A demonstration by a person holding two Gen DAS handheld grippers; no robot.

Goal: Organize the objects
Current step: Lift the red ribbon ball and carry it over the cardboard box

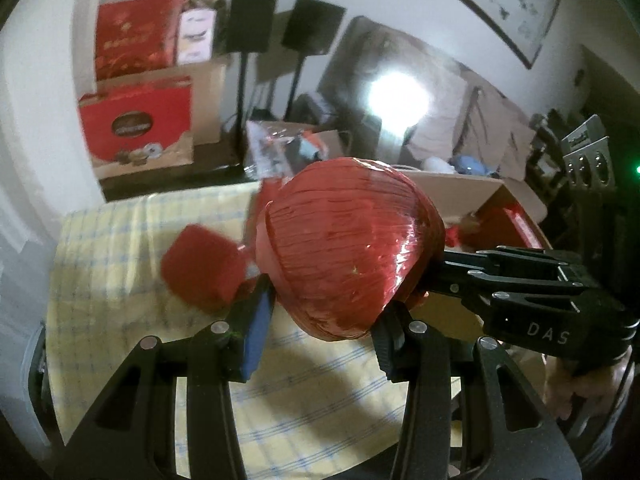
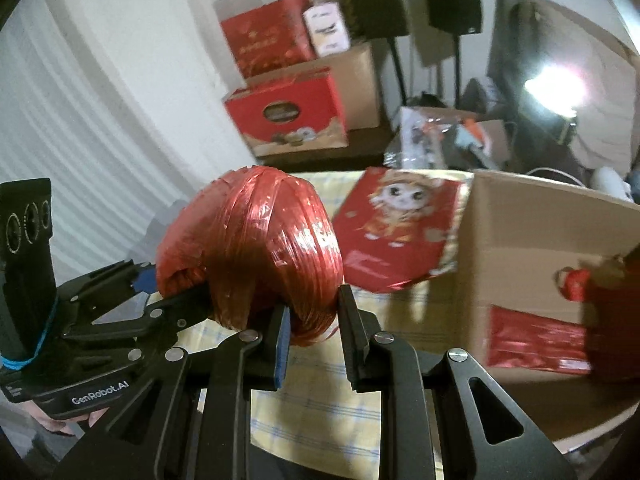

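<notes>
My left tongs (image 1: pixel 320 312) and right tongs (image 2: pixel 312 320) both pinch the ball of red string (image 1: pixel 348 248), holding it from opposite sides, up off the yellow checked cloth (image 1: pixel 120 240). Right of the ball stands an open cardboard box (image 2: pixel 540 240); a red packet (image 2: pixel 396 232) leans against it.

"DAS" stands on the right gripper (image 1: pixel 416 286); "GenRobot.AI" on the left gripper (image 2: pixel 168 280). Print on the red boxes (image 2: pixel 286 114) looks too blurred to read.
</notes>
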